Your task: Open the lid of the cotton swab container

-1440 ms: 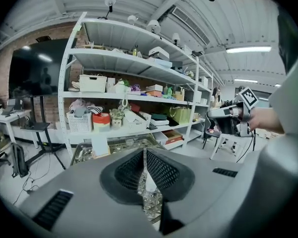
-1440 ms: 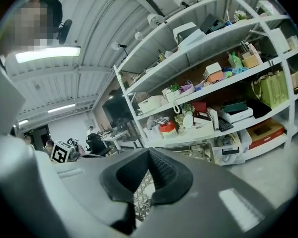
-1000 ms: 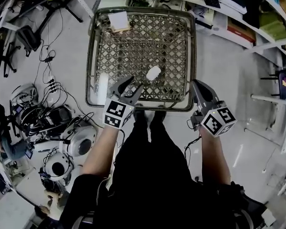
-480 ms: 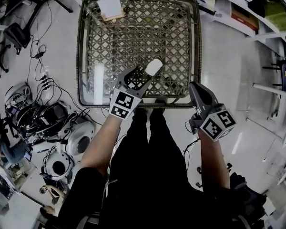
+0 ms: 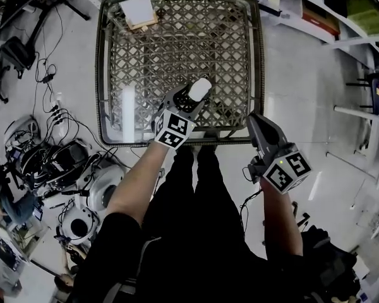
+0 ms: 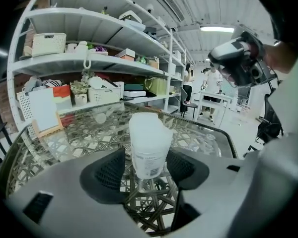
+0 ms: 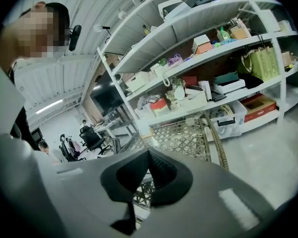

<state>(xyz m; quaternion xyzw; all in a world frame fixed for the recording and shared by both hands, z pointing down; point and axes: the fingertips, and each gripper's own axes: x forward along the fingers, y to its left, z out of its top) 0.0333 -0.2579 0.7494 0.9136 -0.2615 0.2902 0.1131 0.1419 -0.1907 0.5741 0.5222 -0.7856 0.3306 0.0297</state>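
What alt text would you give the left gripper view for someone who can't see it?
A white plastic container stands upright on a glass-topped woven table, between the open jaws of the left gripper. Cluttered white shelves rise behind.

- Cylindrical translucent white plastic cotton swab container: frosted, matt wall. The printed label low on the body is smooth, and whether it is paper or film cannot be told.
- Square glass-topped table of woven brown cane: glossy, reflective glass pane over a rough plaited lattice, with the rim bound in the same weave.
- Left gripper and right gripper: smooth matt grey plastic shells. The black pads are finely ribbed, dull and rubbery-looking.
- White rectangular card on a pale wooden base: flat matt paper face, bare wood edge.
- Pale grey floor: smooth, with a soft sheen.
- Black trousers: matt cloth.
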